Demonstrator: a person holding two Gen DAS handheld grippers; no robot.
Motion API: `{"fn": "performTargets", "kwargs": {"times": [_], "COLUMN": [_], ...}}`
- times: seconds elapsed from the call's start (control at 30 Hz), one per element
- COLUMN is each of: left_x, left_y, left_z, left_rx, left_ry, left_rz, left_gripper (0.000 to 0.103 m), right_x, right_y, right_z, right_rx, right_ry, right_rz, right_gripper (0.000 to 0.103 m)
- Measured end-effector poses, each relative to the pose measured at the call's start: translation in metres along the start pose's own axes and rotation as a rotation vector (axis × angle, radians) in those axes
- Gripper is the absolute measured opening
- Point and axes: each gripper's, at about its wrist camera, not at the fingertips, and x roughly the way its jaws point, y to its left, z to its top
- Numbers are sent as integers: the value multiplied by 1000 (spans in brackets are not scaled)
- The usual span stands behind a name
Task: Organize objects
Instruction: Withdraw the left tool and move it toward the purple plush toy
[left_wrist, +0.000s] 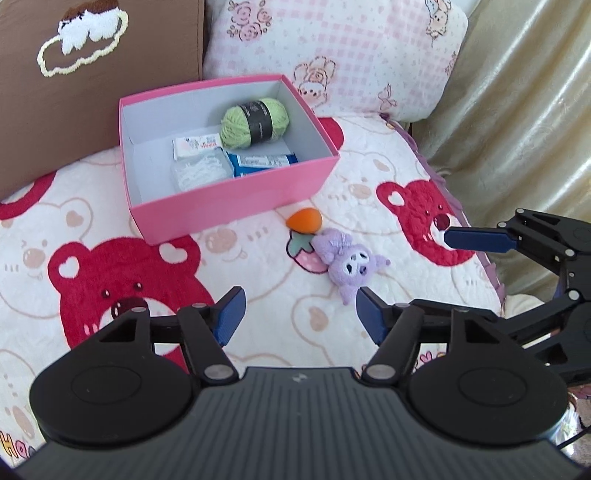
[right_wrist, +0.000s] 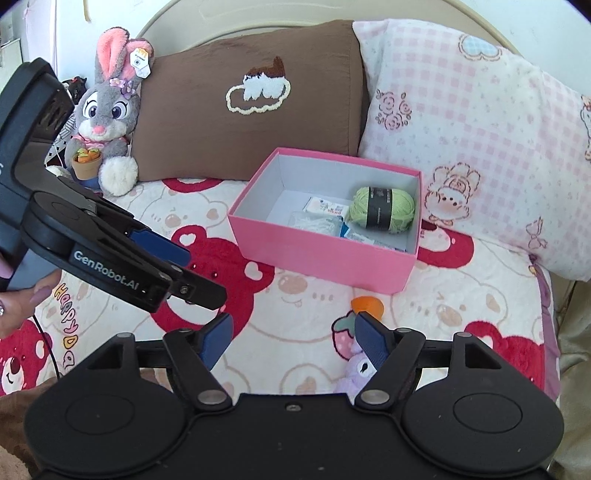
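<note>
Both grippers hung over a bed (left_wrist: 258, 295) covered with a cream blanket printed with red bears.

Left gripper (left_wrist: 299, 314): fingers stood wide apart, nothing between them, only blanket below. Right gripper (right_wrist: 291, 341): fingers likewise wide and empty. In the left wrist view the right gripper came in from the right edge of the bed, one blue finger (left_wrist: 476, 239) showing. In the right wrist view the left gripper reached in from the left, held by a hand (right_wrist: 18, 299) at the frame's edge.

A pink box (left_wrist: 236, 203), open, sat toward the head of the bed, its far corners close to a brown pillow (right_wrist: 251, 110) and a pink checked pillow (right_wrist: 472, 140). Inside it: a ball of green yarn (left_wrist: 255, 123) with a black band against the far right wall, a white packet (left_wrist: 197, 144), a clear packet of white items (left_wrist: 201, 170) and a blue packet (left_wrist: 262, 162) on the floor of the box.

Just outside the box's near wall lay a small orange egg-shaped object (left_wrist: 304, 220), and touching or just beside it a purple plush toy (left_wrist: 349, 264), lying flat. In the right wrist view the right finger partly hid this toy.

A grey rabbit plush (right_wrist: 107, 122) sat upright at the head of the bed's left corner, beside the brown pillow.
</note>
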Motion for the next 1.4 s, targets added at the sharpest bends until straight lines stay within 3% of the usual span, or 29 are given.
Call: {"fn": "performTargets", "kwargs": {"times": [0.17,0.33,0.43,0.53,0.77,1.0,1.27,1.4], "left_x": [0,4,11,23,61,106,155,173], "left_y": [-5,-10,-11,-10,-14,-12,-4,-7], "left_z": [-10,-17,-20,-24,-27,-19,-15,-14], "left_rx": [-7,8,31,46,30,4,3,33], "left_ry": [14,15,16,28,28,42,74,69], "left_rz": [-6,-26,-2,13,-28,-90,-111,-119], "left_gripper": [70,74,77,78,79,83,84,83], "right_x": [-1,4,17,29,47,83,115,130], "right_y": [-1,-11,-25,-38,-54,-76,-97,-100], "right_z": [-15,-34,-47,-61,-89,-113,-128,-128], "right_rx": [29,47,99,149,247,424,544,529], "right_ry": [8,-26,-52,-69,-126,-104,-78,-61], "right_rz": [10,37,3,23,27,43,24,-45], "right_gripper": [82,96,96,96,96,96,96,95]}}
